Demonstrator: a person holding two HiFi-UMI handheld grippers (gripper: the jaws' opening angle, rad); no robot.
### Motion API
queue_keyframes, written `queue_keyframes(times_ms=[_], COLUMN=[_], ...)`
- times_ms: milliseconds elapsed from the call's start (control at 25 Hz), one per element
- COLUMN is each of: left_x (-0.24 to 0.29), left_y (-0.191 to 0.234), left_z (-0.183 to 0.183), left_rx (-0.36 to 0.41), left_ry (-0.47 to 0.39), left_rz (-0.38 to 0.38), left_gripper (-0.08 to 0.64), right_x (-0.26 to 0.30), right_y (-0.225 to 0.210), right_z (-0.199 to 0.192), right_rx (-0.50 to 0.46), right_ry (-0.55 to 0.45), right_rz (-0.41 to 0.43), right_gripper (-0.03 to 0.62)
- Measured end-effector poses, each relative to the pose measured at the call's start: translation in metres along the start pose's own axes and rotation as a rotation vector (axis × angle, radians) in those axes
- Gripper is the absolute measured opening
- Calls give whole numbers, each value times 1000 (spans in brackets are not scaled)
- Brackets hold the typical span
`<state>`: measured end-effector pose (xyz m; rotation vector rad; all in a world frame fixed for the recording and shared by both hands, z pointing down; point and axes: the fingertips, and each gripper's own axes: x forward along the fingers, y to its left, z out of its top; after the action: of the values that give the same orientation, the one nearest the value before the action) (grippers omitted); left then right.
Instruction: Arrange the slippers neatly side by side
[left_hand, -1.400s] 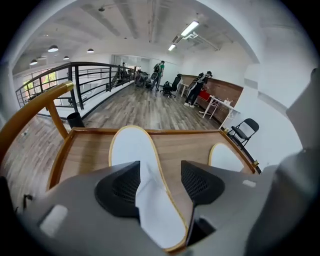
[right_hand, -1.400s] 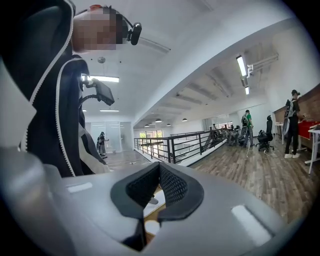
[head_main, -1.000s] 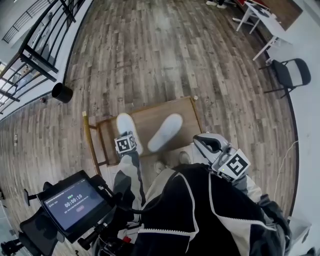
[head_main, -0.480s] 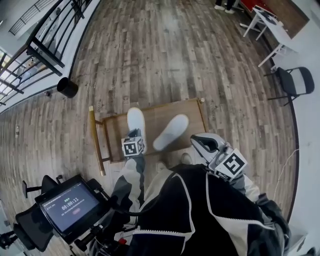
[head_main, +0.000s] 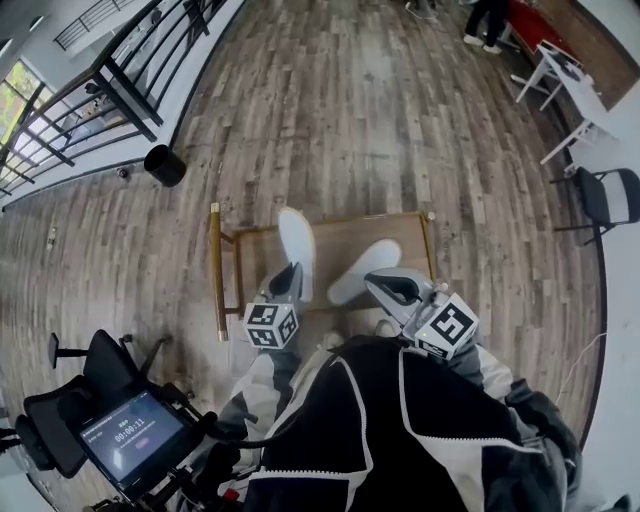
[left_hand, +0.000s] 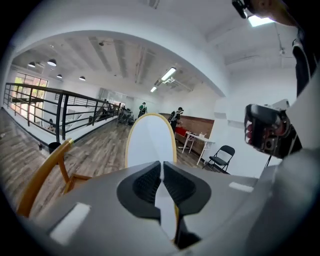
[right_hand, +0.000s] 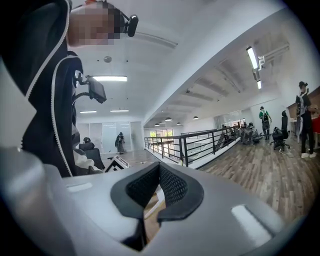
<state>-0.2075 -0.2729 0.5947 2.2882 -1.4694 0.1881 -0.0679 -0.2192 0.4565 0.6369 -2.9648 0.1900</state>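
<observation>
Grey left gripper clamped on a flat white slipper.
Its jaws have just closed on the slipper's near end, toe tilted up. The grey right gripper, shut and empty, is just beside the second white slipper, which lies on the brown wooden chair seat.

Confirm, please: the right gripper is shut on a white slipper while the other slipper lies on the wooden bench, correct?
No, the left gripper is shut on the white slipper (left gripper view); the other slipper lies on the wooden bench.
</observation>
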Motion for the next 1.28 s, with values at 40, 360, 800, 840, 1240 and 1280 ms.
queue_keyframes(times_ms=[40, 360, 800, 840, 1240, 1280], left_x=[-14, -107, -134, -133, -118, -114], left_y=[-4, -20, -4, -3, 29, 33], left_z=[11, 74, 73, 73, 29, 23], left_rx=[8, 135, 163, 161, 162, 164], left_ry=[-34, -226, -257, -259, -148, -129], left_rz=[-7, -28, 22, 26, 75, 82], left_gripper=[32, 32, 32, 32, 32, 32], right_x=[5, 45, 81, 81, 65, 62], right_y=[4, 22, 37, 36, 41, 43], right_z=[2, -1, -19, -19, -24, -24], right_rx=[-2, 0, -5, -5, 5, 5], right_ry=[-3, -19, -33, -32, -17, -11], right_rz=[9, 69, 138, 137, 92, 86], right_gripper=[4, 3, 3, 5, 3, 3])
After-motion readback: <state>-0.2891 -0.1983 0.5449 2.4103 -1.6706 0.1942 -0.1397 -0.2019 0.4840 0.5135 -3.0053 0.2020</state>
